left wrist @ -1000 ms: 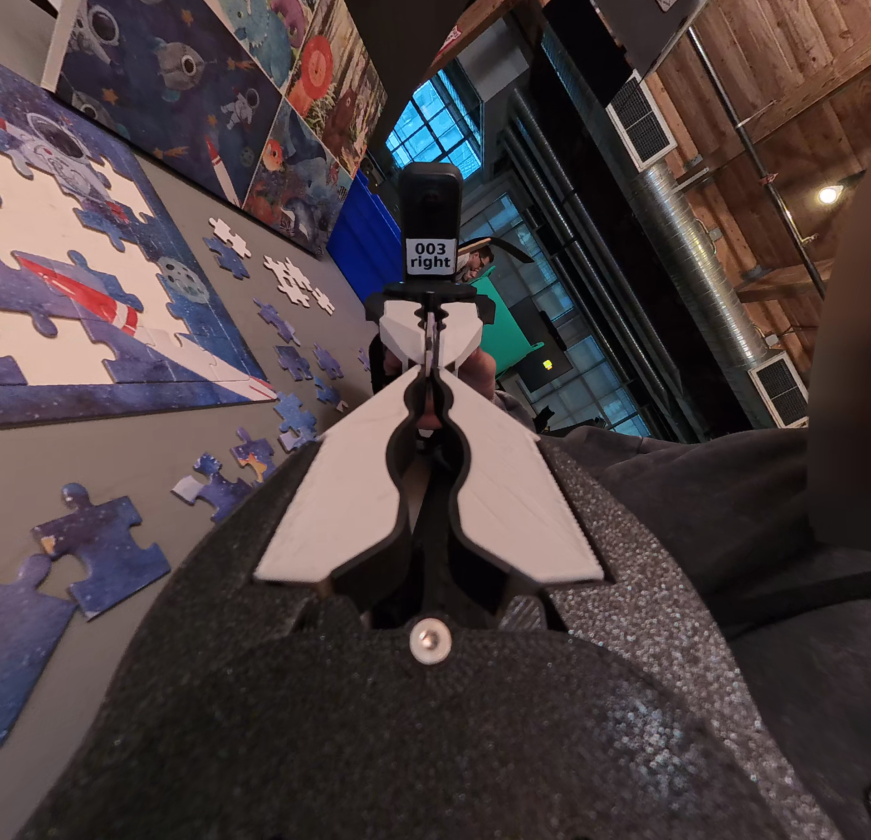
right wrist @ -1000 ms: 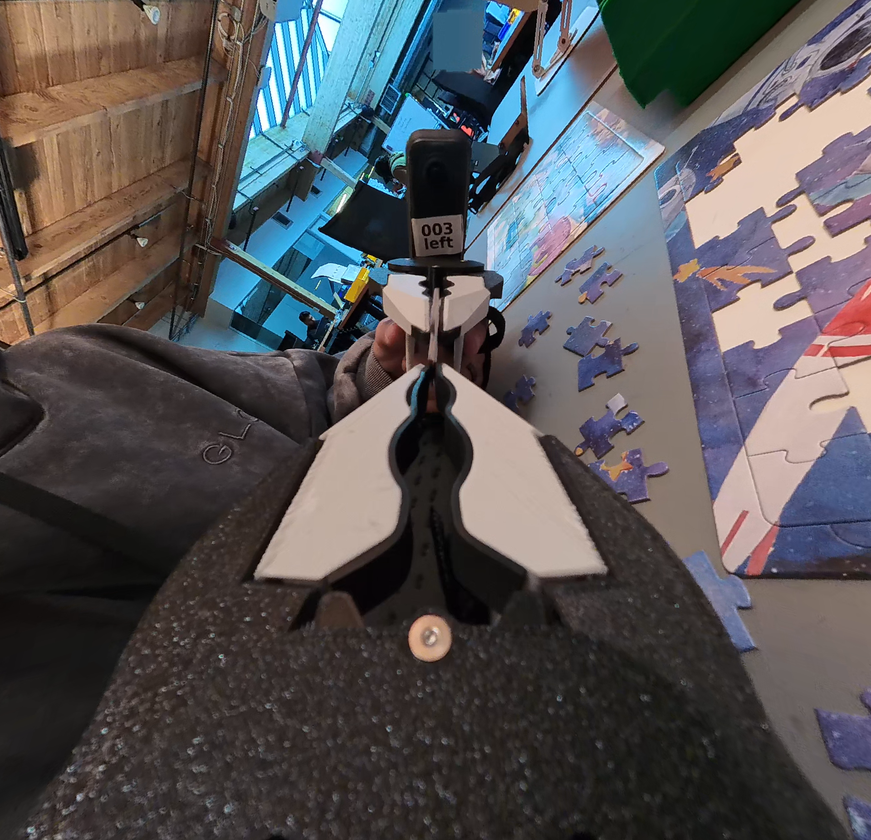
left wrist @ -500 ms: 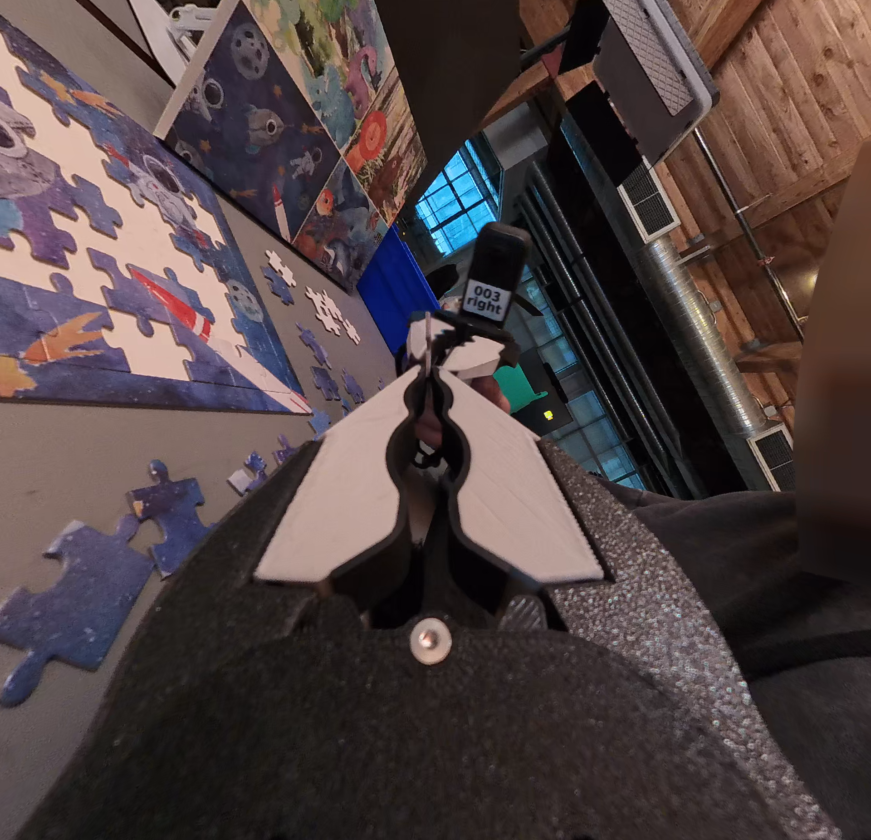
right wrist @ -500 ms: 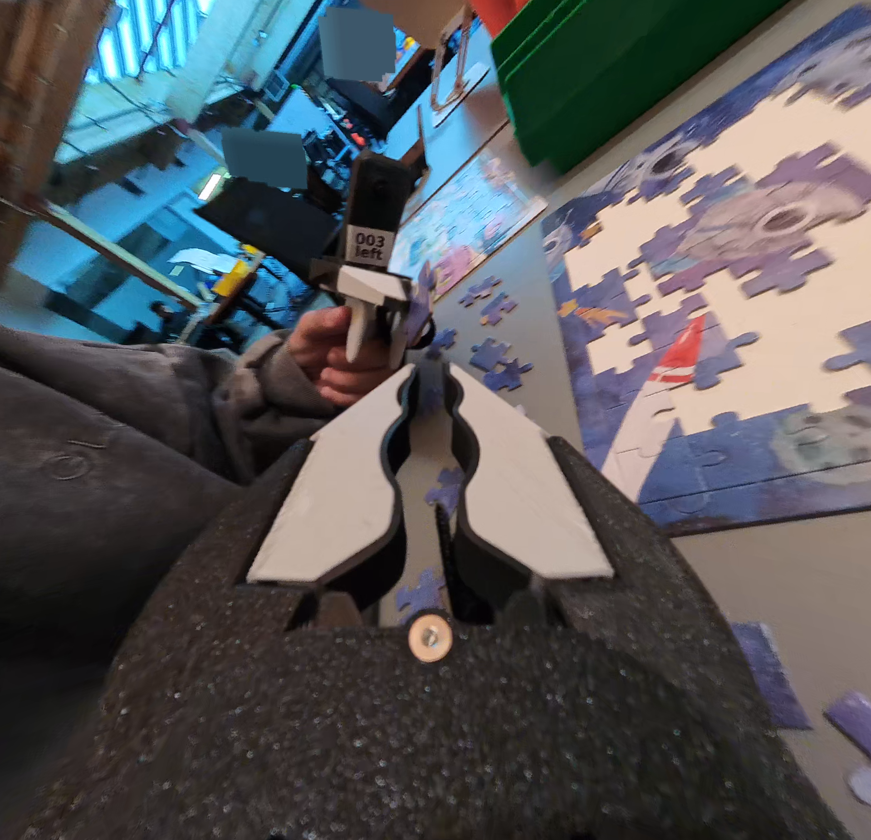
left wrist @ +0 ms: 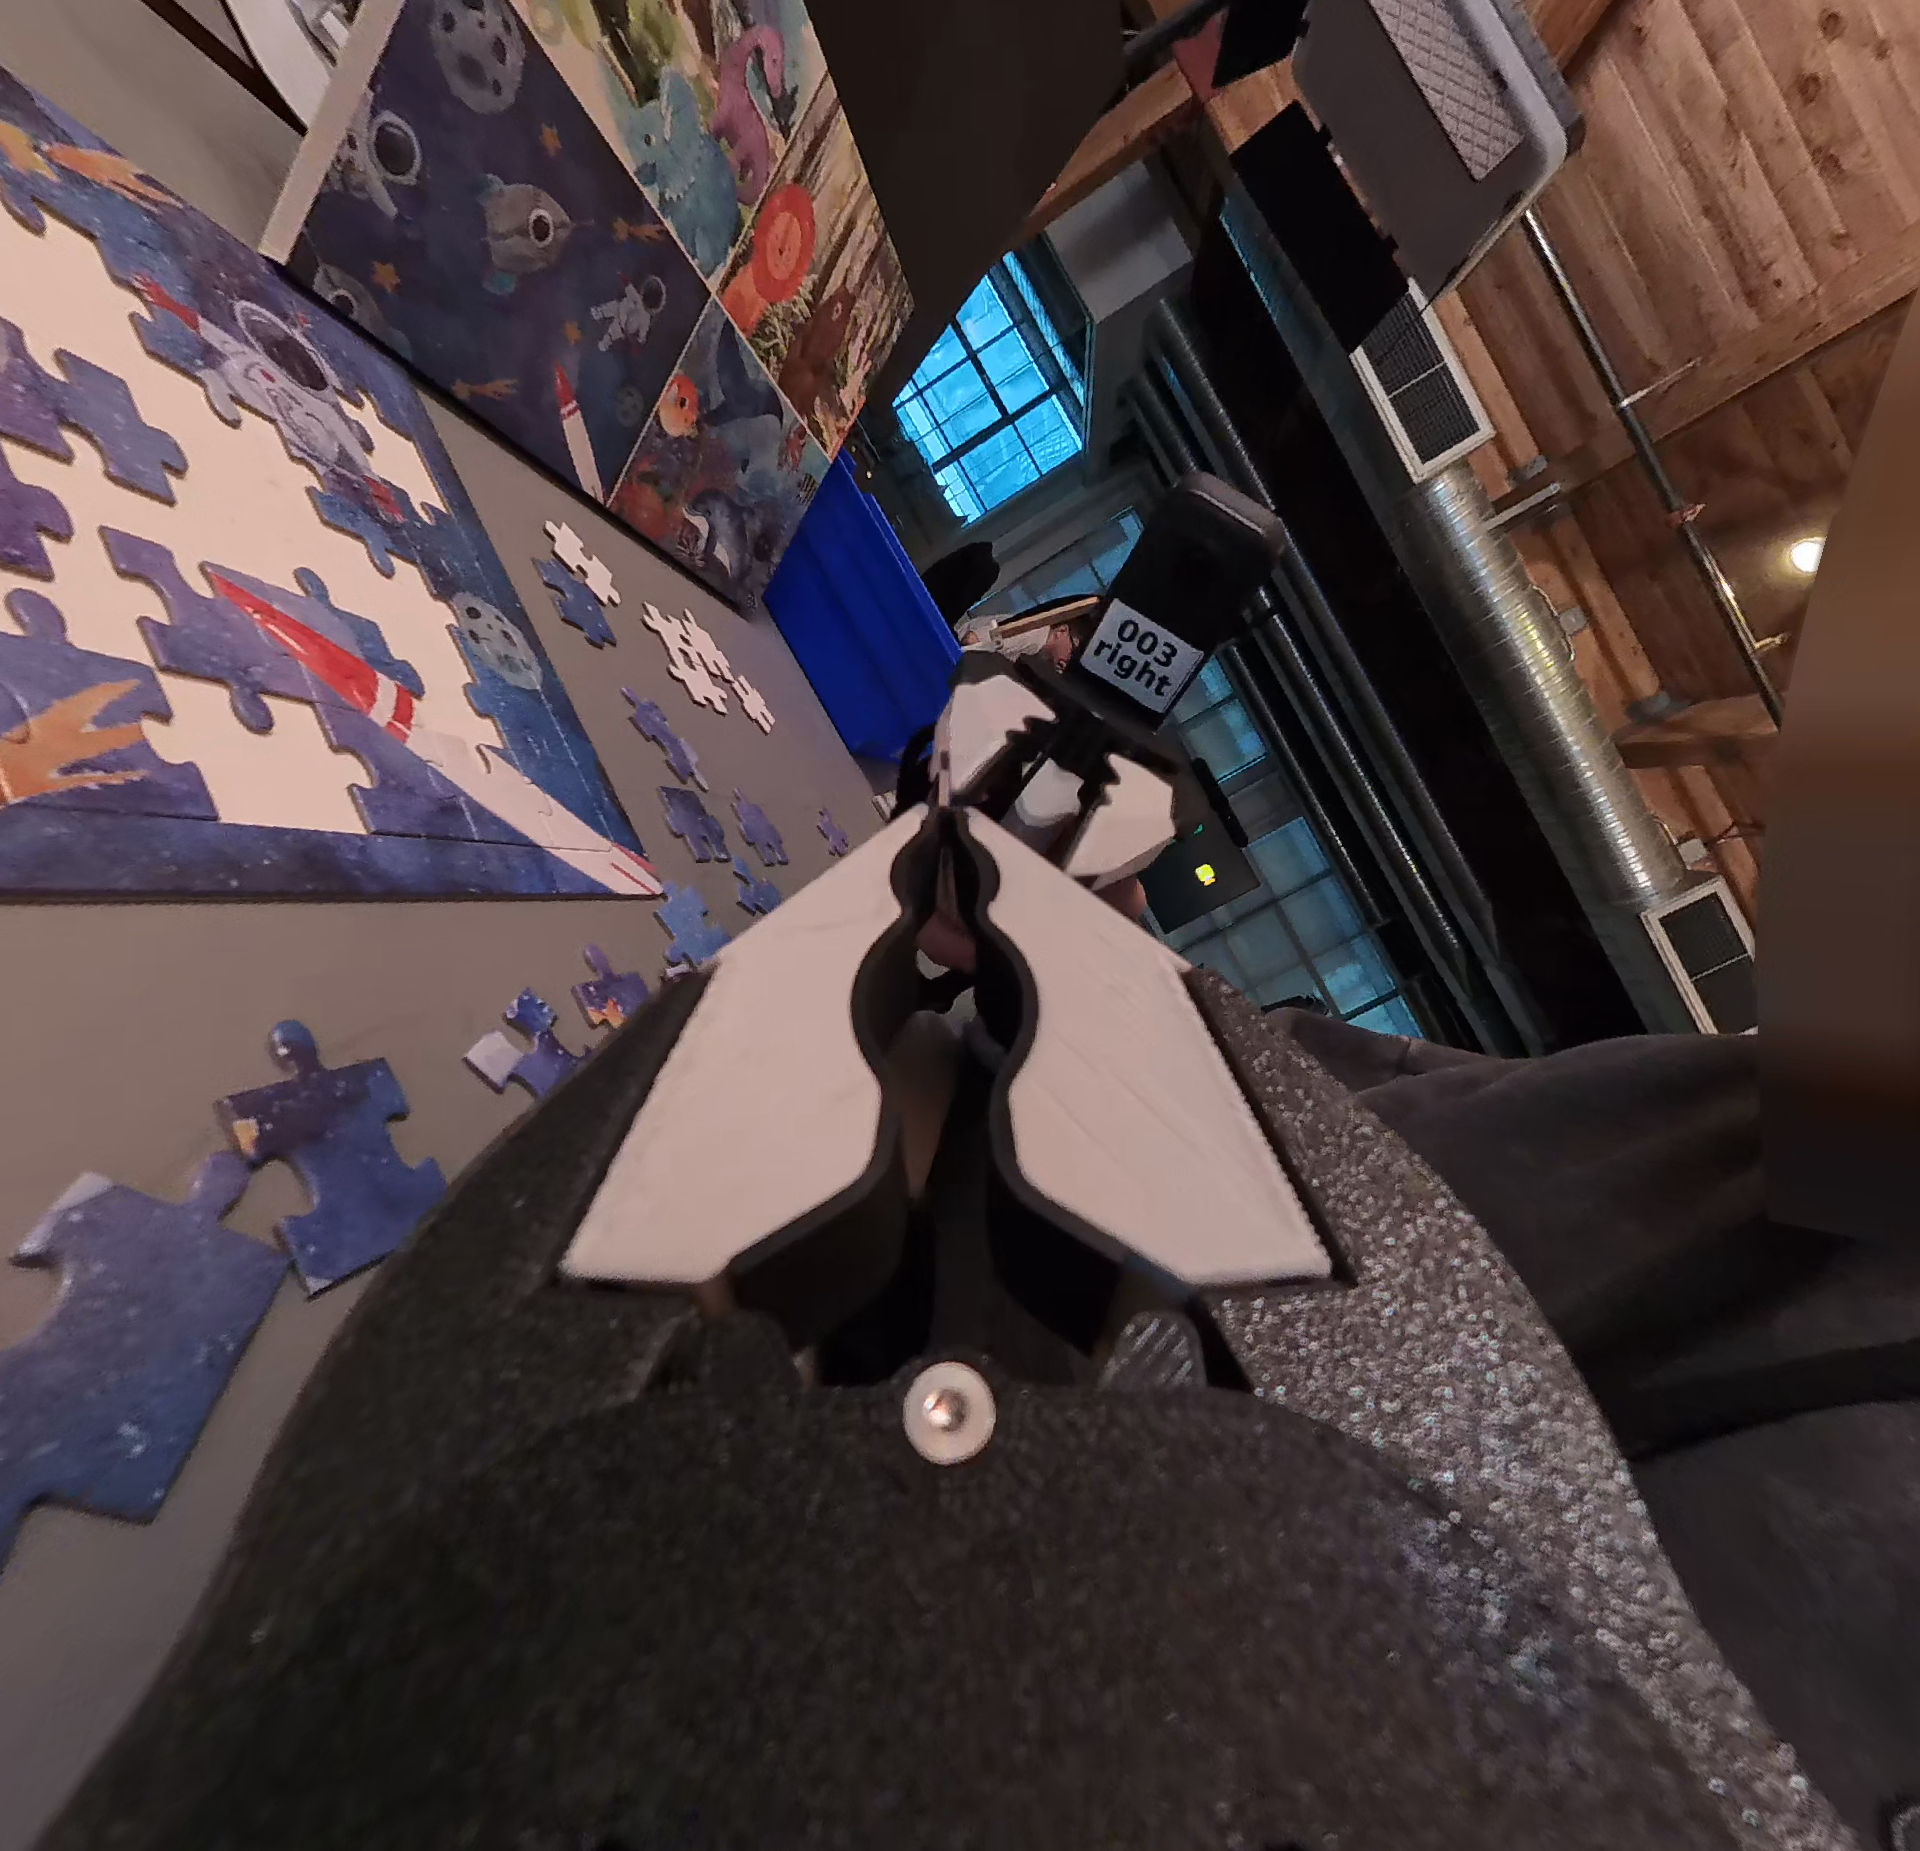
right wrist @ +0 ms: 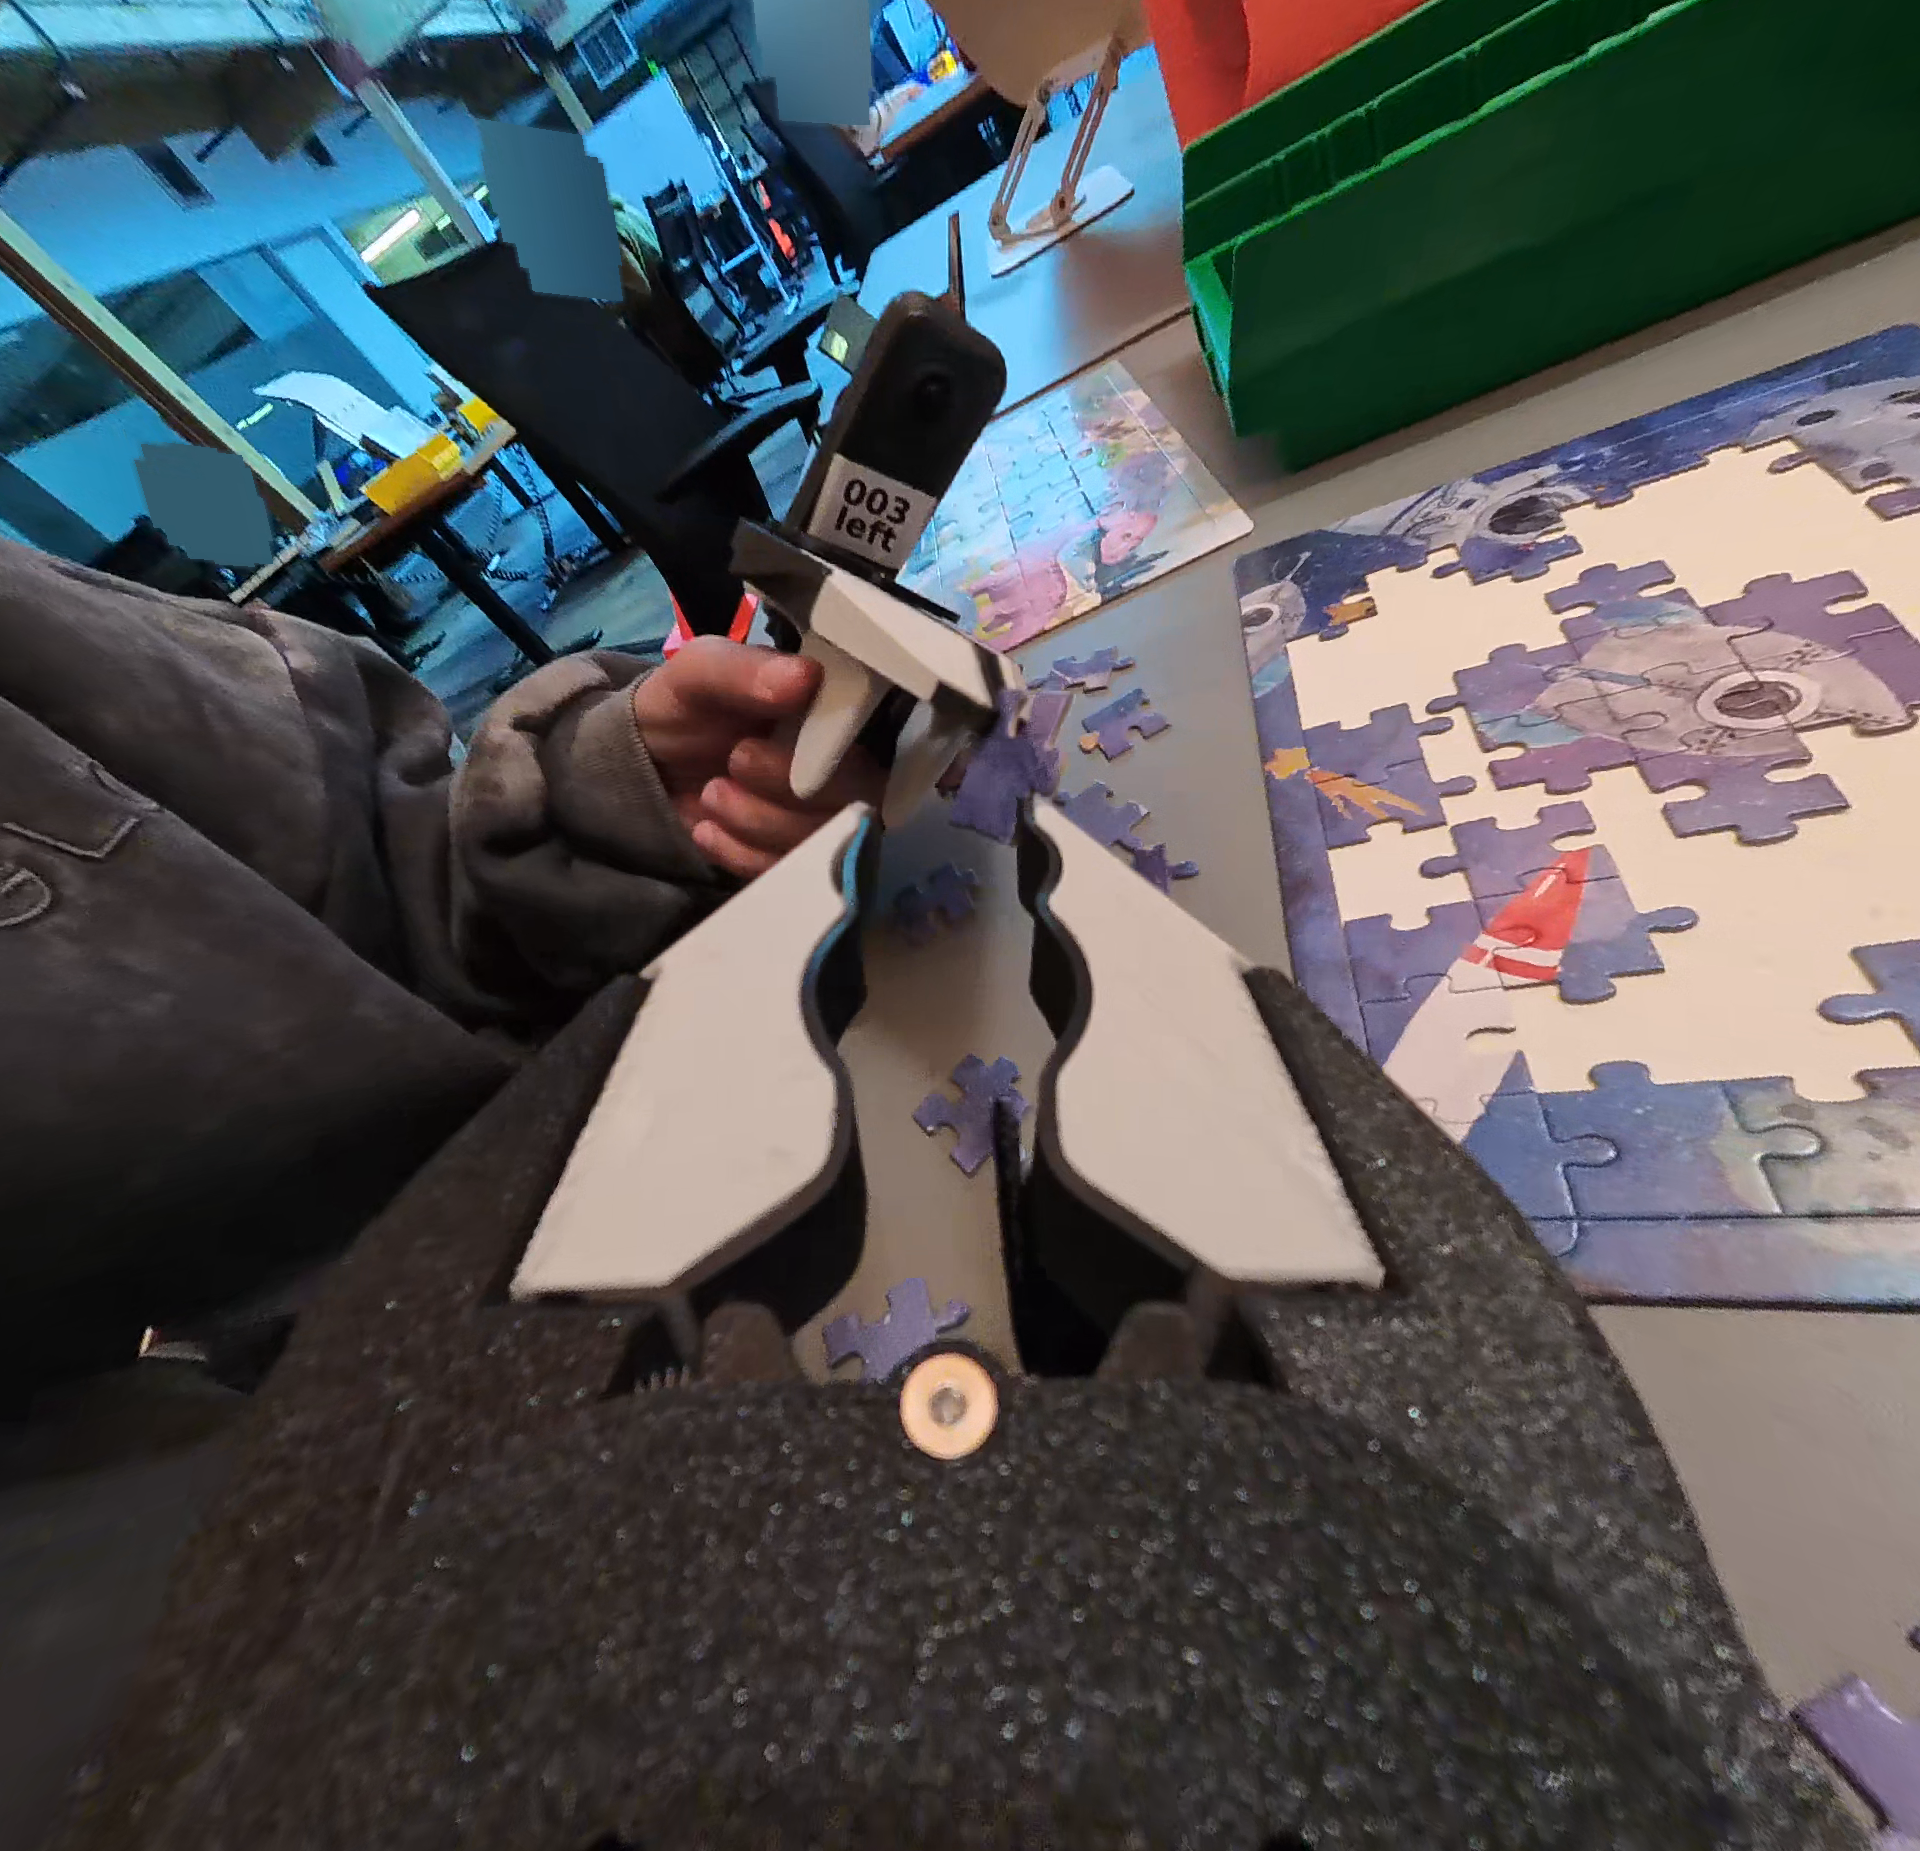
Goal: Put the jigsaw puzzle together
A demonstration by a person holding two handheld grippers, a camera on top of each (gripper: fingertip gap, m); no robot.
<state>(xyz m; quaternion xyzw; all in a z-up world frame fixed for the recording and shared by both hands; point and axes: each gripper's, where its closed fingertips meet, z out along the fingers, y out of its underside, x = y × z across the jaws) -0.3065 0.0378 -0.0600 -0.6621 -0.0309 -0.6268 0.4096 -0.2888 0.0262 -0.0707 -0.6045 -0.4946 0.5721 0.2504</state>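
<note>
A partly filled space jigsaw board lies on the grey table, in the left wrist view (left wrist: 260, 762) and the right wrist view (right wrist: 1621, 1032). My left gripper (left wrist: 943, 822) is shut, and from the right wrist view (right wrist: 940, 762) it pinches a purple-blue puzzle piece (right wrist: 1003, 767) above the table. In its own view the piece is edge-on and hardly shows. My right gripper (right wrist: 945, 825) is open and empty, just in front of the left one; it also shows in the left wrist view (left wrist: 1039, 793). Loose blue pieces (left wrist: 332, 1157) (right wrist: 977, 1095) lie on the table beside the board.
A green crate (right wrist: 1558, 191) stands behind the board, with a finished pastel puzzle (right wrist: 1081, 492) to its left. A picture box lid (left wrist: 582, 243) and a blue bin (left wrist: 862, 627) stand at the table's far side. White face-down pieces (left wrist: 696, 648) lie nearby. A grey sleeve (right wrist: 312, 814) fills the left.
Both grippers were shut tip to tip on one piece. My right gripper has opened and let go; the left keeps the piece. Both views have swung toward the table.
</note>
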